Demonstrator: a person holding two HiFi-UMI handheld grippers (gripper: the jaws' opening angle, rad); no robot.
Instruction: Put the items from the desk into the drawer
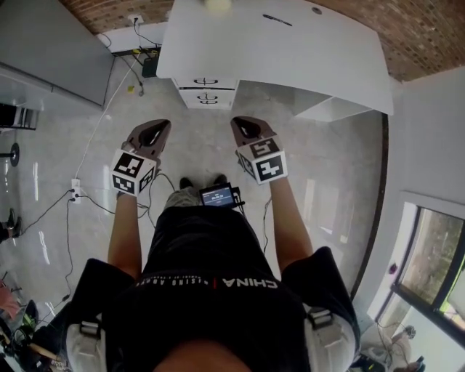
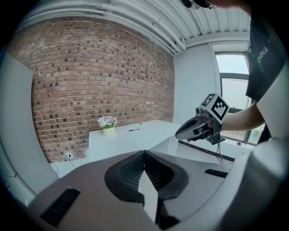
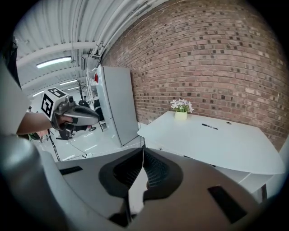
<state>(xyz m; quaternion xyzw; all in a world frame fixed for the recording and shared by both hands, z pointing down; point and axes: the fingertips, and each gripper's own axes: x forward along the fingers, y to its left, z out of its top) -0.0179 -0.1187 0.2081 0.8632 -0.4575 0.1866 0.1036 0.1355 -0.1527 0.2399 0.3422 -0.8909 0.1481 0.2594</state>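
A white desk (image 1: 290,51) stands ahead of me, with a stack of drawers (image 1: 207,91) under its left end, all shut. On the desktop lie a black pen (image 1: 278,19) and a small round item (image 1: 316,10), and a potted flower (image 1: 216,3) stands at the back edge. My left gripper (image 1: 155,133) and right gripper (image 1: 245,128) hang side by side over the floor, short of the desk, both shut and empty. The left gripper view shows the desk (image 2: 131,137), the pot (image 2: 108,122) and the right gripper (image 2: 201,127). In the right gripper view, the pen (image 3: 210,127) lies past the shut jaws.
A tall grey cabinet (image 1: 51,51) stands at the left, also seen in the right gripper view (image 3: 118,103). Cables and a power strip (image 1: 75,185) lie on the glossy floor at the left. A brick wall (image 3: 216,58) backs the desk. A window (image 1: 429,269) is at the right.
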